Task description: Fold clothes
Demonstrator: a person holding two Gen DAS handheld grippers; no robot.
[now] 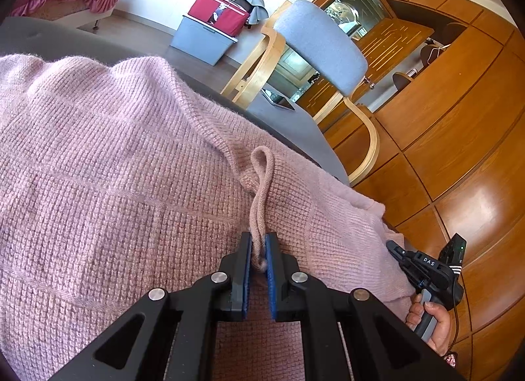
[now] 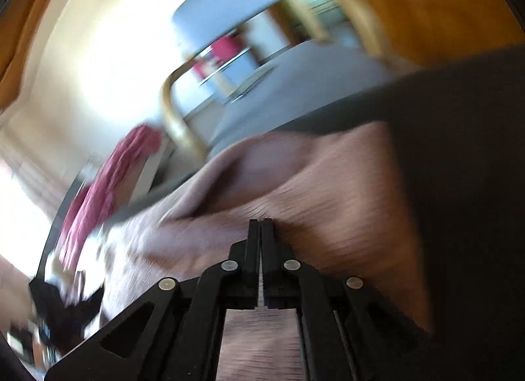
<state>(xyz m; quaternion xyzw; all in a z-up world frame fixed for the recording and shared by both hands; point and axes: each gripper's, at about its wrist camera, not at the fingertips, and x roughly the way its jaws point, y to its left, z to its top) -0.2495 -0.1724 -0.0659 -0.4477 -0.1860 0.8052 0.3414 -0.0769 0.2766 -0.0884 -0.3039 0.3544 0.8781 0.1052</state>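
Observation:
A pink knit sweater (image 1: 115, 167) lies spread over a dark grey table (image 1: 288, 121). Its knitted cord (image 1: 262, 177) loops up from the fabric, and both ends run down between the blue pads of my left gripper (image 1: 258, 243), which is shut on the cord. My right gripper (image 1: 393, 246), held by a hand (image 1: 433, 325), sits at the sweater's right edge by the table side. The right wrist view is blurred; there the right gripper (image 2: 261, 222) has its jaws pressed together just over the sweater (image 2: 328, 184), and I see no fabric between them.
A grey-cushioned wooden chair (image 1: 321, 39) stands just beyond the table. A flat device (image 1: 279, 102) lies on the far table corner. Wooden cabinets (image 1: 443, 92) fill the right. A grey bin (image 1: 203, 36) with a red bag (image 1: 220, 11) stands by the far wall.

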